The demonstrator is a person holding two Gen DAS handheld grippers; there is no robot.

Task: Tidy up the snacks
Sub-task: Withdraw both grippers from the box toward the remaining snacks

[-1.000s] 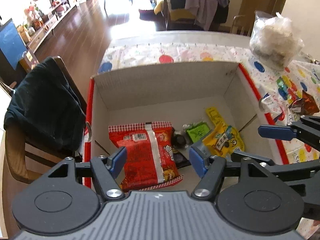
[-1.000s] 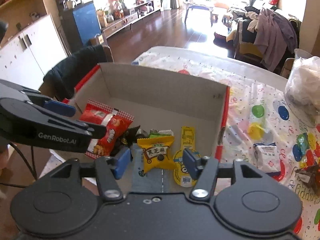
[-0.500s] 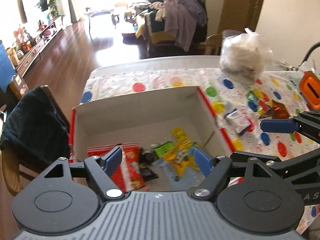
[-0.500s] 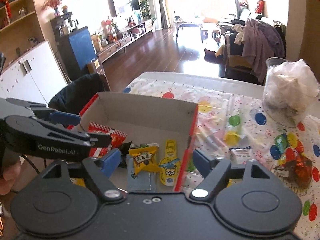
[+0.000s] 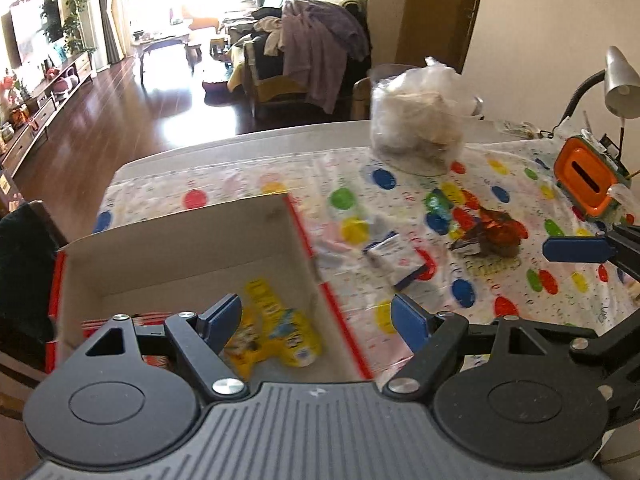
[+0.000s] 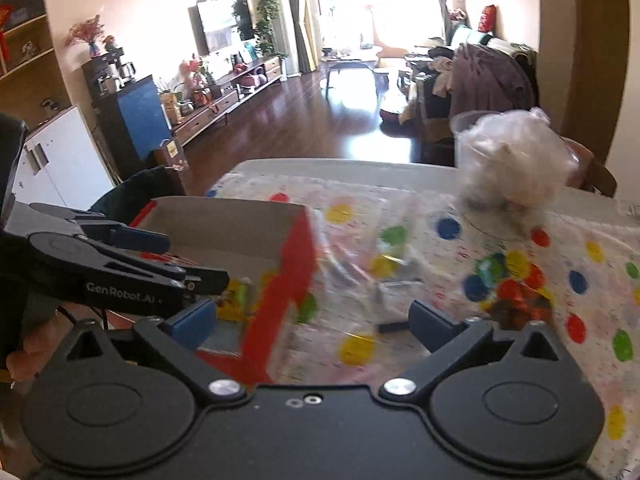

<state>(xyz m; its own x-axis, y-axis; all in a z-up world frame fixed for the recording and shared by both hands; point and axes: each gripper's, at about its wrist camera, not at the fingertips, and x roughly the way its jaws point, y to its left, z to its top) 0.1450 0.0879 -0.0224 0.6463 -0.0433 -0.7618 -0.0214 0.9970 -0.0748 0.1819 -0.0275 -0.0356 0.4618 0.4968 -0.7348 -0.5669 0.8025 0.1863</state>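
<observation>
Nearest the cameras, the left gripper (image 5: pixel 316 320) and the right gripper (image 6: pixel 314 318) hang with jaws opening and nothing between them. Just beyond, a cardboard box (image 5: pixel 180 236) on the desk (image 5: pixel 256 140) holds a yellow snack packet (image 5: pixel 276 332). Farther right, a white packet (image 5: pixel 394 256) and a brown wrapper (image 5: pixel 494 232) lie on the dotted cloth (image 5: pixel 500 280). Behind them stands a clear plastic bag (image 5: pixel 418 120).

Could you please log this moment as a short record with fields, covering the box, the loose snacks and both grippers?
box: cardboard box, open top, on the table
in box: yellow packet, red packet
loose on tablecloth: white packet, brown wrapper
left gripper: jaws opening, nothing between
right gripper: jaws opening, nothing between
</observation>
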